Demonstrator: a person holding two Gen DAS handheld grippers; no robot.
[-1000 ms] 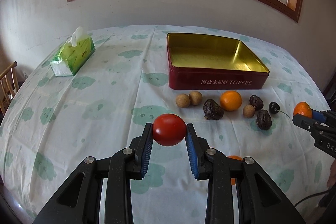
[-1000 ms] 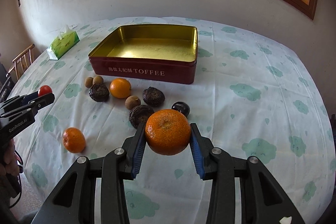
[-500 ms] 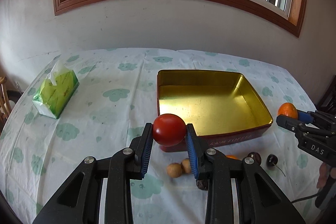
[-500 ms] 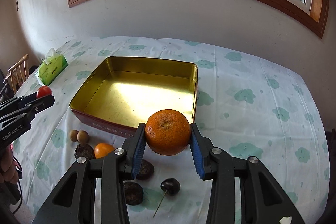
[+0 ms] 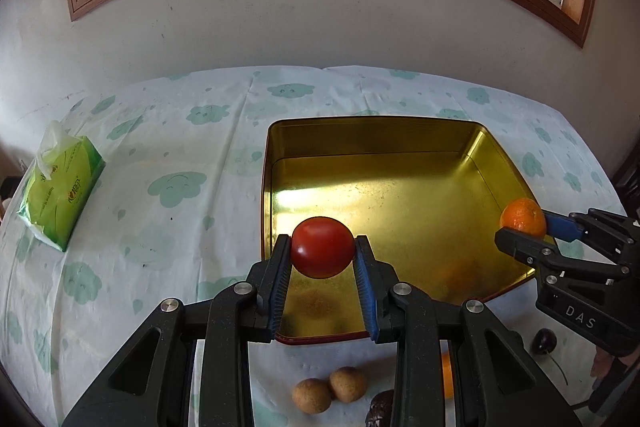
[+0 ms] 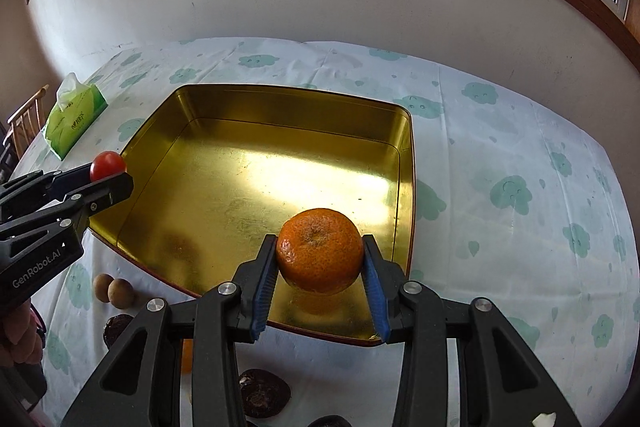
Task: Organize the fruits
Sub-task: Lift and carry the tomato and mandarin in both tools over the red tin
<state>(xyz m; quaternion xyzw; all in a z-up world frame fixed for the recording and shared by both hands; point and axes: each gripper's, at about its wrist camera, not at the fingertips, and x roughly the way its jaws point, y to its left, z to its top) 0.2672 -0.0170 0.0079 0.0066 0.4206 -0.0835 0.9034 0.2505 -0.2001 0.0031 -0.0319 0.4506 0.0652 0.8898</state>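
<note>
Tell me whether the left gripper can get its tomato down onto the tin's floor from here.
Probably yes. The left gripper holds the tomato above the open tin, whose gold floor below is bare. The right gripper with its orange hangs at the far side.

**Lettering we can read**

On the black plastic body of the right gripper, seen from the left wrist, we read "DAS". On the black plastic body of the left gripper, seen from the right wrist, we read "GenRobot.AI". The green soft-pack tissue packet near the table's left edge carries print too small for us to read.
</note>
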